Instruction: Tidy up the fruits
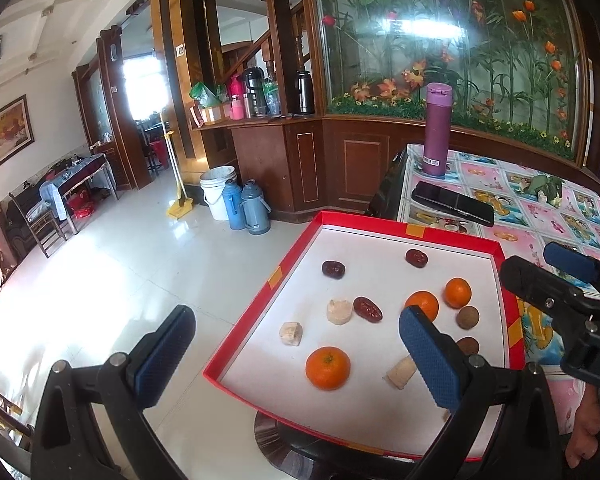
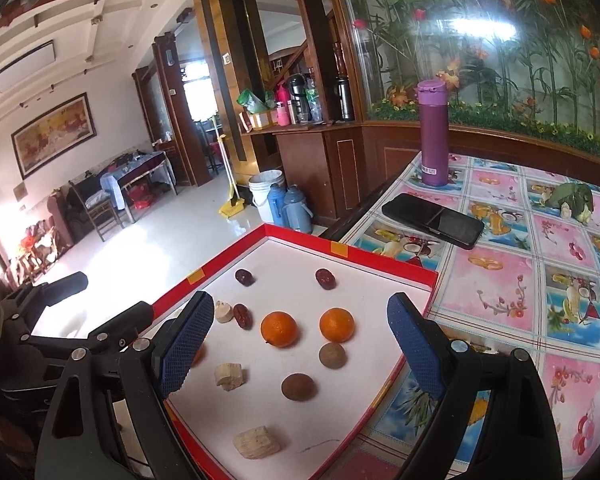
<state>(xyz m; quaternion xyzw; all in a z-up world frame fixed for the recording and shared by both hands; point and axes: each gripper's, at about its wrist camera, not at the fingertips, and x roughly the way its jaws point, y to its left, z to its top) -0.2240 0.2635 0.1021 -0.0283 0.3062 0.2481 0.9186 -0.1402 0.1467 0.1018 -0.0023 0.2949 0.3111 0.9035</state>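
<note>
Left tongs (image 1: pixel 296 354) wide open, right tongs (image 2: pixel 300 344) wide open, both empty

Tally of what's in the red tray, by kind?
Contents of the red-rimmed white tray:
Round orange tangerines: 3
Wrinkled dark red dates: 3
Round brown longans: 2
Pale beige cut chunks: 3
Total: 11

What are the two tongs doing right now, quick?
Left tongs: open, holding nothing.
Right tongs: open, holding nothing, above the red tray.
</note>
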